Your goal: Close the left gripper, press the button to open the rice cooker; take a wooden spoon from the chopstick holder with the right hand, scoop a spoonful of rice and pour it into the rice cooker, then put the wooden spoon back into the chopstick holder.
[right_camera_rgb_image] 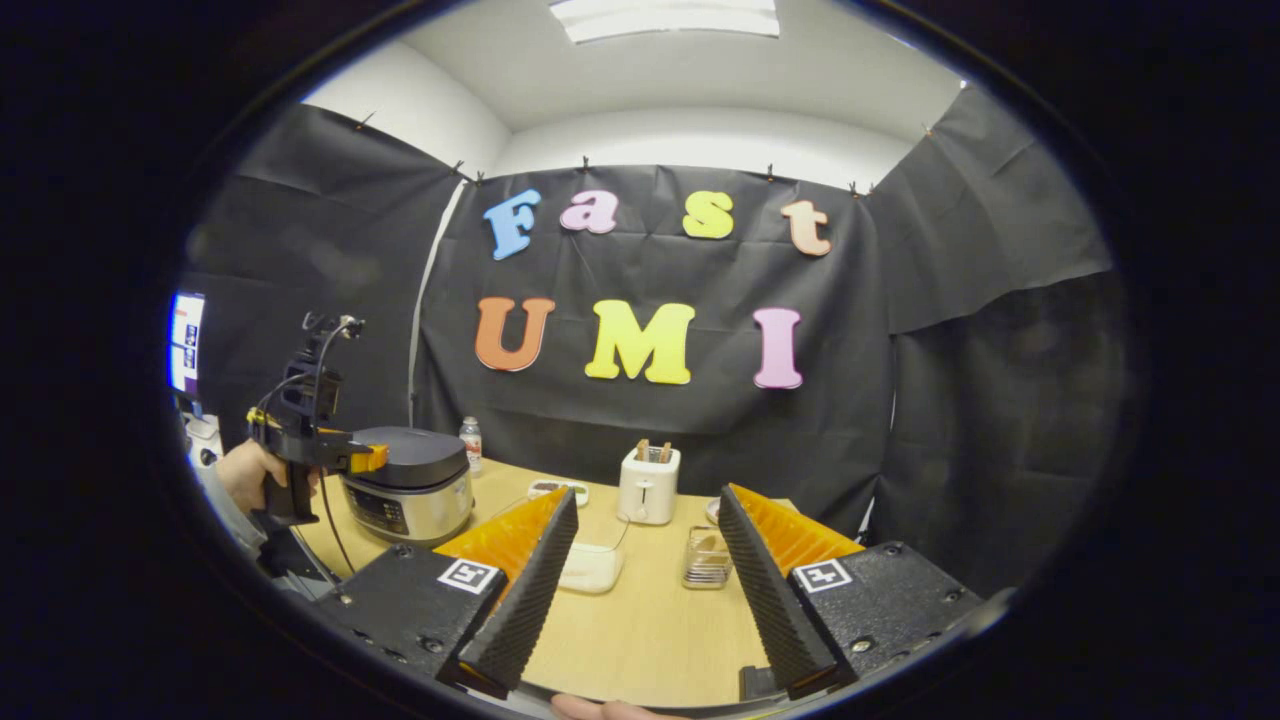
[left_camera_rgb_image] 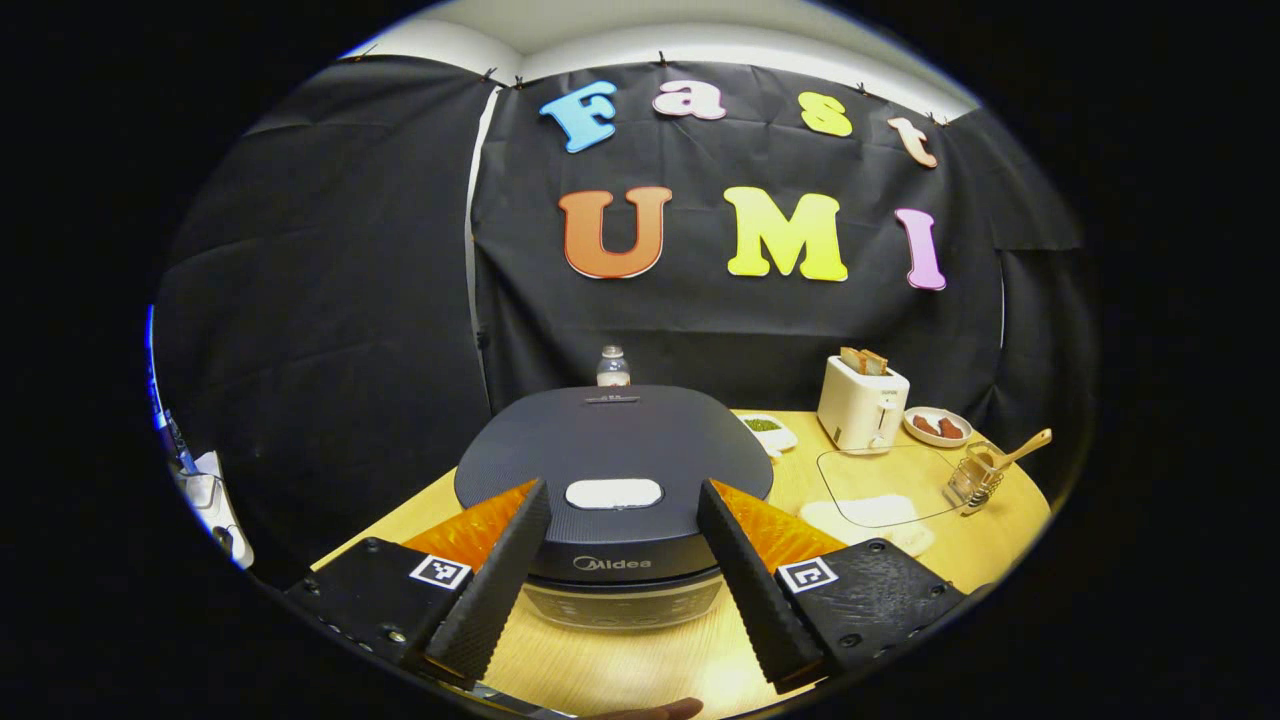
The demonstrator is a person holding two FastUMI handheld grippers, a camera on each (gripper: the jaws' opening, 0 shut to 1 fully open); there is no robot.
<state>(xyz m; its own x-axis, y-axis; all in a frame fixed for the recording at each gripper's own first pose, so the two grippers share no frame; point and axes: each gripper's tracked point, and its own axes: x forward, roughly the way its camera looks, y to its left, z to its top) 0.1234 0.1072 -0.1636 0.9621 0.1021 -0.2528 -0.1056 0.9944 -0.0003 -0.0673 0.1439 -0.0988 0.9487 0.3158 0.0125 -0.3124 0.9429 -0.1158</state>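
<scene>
Rice cooker: a dark cooker point(left_camera_rgb_image: 612, 470) with its lid down, standing on the left part of the desk point(left_camera_rgb_image: 640, 665); in the right gripper view it sits at the far left point(right_camera_rgb_image: 408, 482).
Button: a pale oval button point(left_camera_rgb_image: 613, 493) on the front of the lid, lying between the left gripper's two fingers, untouched.
Left gripper: its fingers are spread wide point(left_camera_rgb_image: 622, 495), one to each side of the cooker's front; in the right gripper view it hangs just beside the cooker, held by a hand point(right_camera_rgb_image: 245, 472).
Wooden spoon: it stands tilted in the chopstick holder point(left_camera_rgb_image: 975, 478), handle point(left_camera_rgb_image: 1022, 447) leaning to the right.
Chopstick holder: a wire holder near the right edge of the desk, well apart from the cooker.
Rice: a white heap in a clear container point(left_camera_rgb_image: 875, 510) between cooker and holder.
Right gripper: fingers apart point(right_camera_rgb_image: 648, 510), holding nothing, above the near desk.
Toaster: a white toaster point(left_camera_rgb_image: 861, 402) with bread in it, at the back.
Plates: a small plate point(left_camera_rgb_image: 936, 426) beside the toaster; a white dish point(left_camera_rgb_image: 768, 430) behind the cooker.
Bottle: a small bottle point(left_camera_rgb_image: 612, 367) behind the cooker.
</scene>
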